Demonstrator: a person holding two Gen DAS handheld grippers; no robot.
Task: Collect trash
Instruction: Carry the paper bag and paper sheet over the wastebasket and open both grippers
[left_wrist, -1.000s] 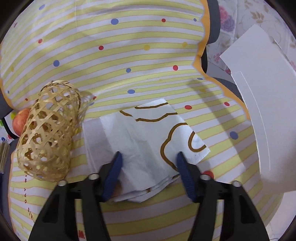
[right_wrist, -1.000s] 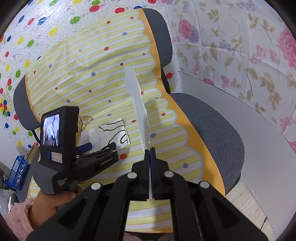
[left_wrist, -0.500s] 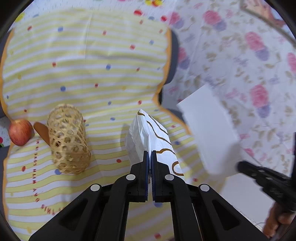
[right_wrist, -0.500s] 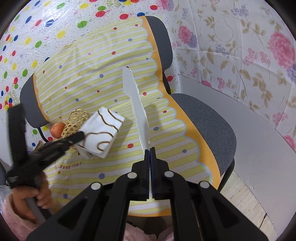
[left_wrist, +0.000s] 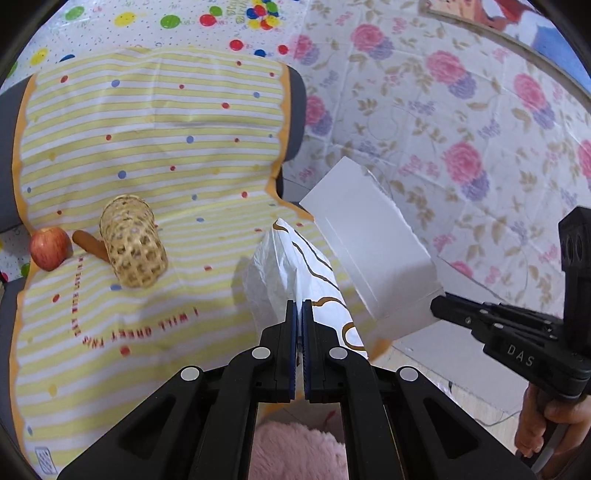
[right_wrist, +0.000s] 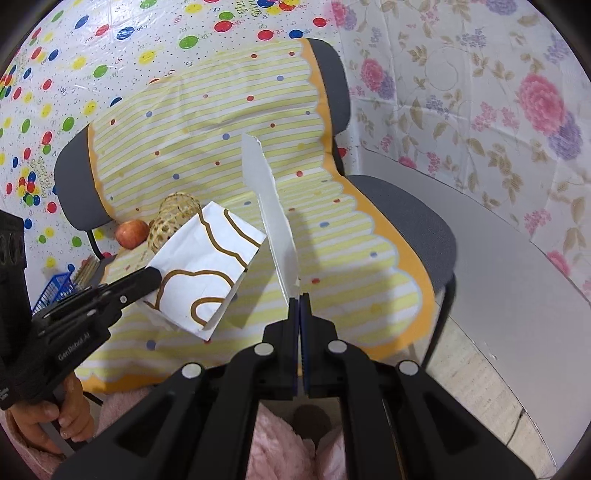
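- Left gripper pressed tight on a white bag with brown squiggles, held up in the air over the chair cloth.
- Same left gripper seen from the right camera at the lower left, pinching the bag by its edge; bag tilted, hanging clear of the seat.
- Right gripper squeezed shut on a white card, seen edge-on and sticking up and away from the fingers.
- From the left camera: card just beside the bag on its right, lifted over the edge of the chair; right gripper gripping its lower corner.
- Lying on its side on the striped, dotted cloth: a woven basket.
- Next to the basket on the left: a brown stick-like thing and a red apple.
- Flowery sheet behind the chair on the right, spotty sheet on the left.
- Blue crate low down at the left of the chair.
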